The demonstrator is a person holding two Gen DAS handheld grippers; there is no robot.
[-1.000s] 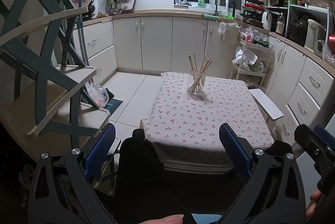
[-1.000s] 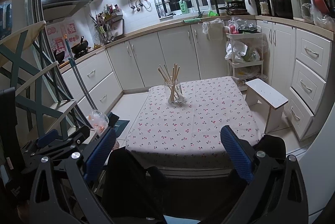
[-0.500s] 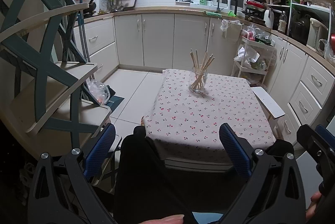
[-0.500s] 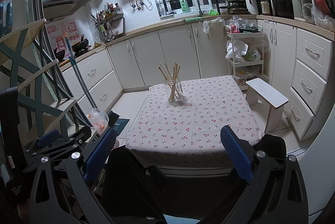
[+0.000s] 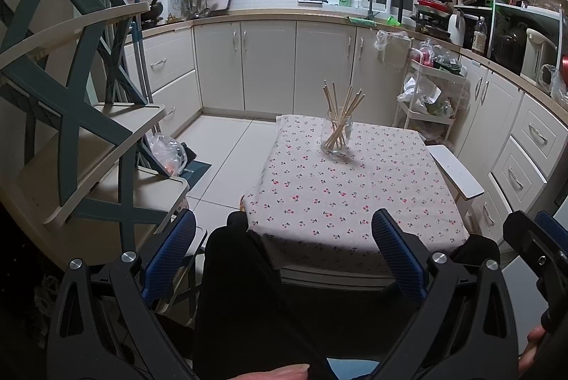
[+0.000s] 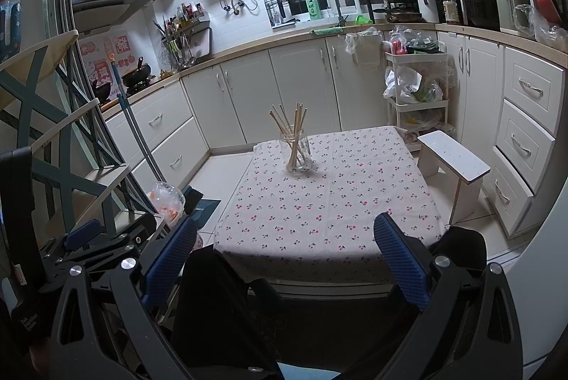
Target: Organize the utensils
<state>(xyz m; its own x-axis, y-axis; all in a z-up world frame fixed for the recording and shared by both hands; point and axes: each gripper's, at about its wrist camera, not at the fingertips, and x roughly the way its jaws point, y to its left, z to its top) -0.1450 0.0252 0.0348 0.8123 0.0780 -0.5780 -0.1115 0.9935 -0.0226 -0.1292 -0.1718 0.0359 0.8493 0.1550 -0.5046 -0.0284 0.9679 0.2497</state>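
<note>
A clear glass jar (image 5: 337,138) (image 6: 297,153) holding several wooden chopsticks (image 5: 342,106) (image 6: 293,128) stands upright toward the far side of a low table with a cherry-print cloth (image 5: 340,195) (image 6: 330,199). My left gripper (image 5: 284,241) is open, held back from the table's near edge with nothing between its blue pads. My right gripper (image 6: 285,243) is open too, also short of the near edge and holding nothing. The jar is well beyond both.
A person's dark-clothed knees (image 5: 241,259) sit at the table's near edge. A white stool (image 5: 456,170) (image 6: 454,167) stands right of the table. A shelf unit with teal cross-braces (image 5: 88,145) is on the left. Cabinets (image 6: 529,131) line the walls, and a trolley (image 6: 415,88) with bags stands behind.
The left view has tilted slightly downward, so the table and jar sit a little higher in frame. The right view is almost unchanged. Both grippers stay open.
</note>
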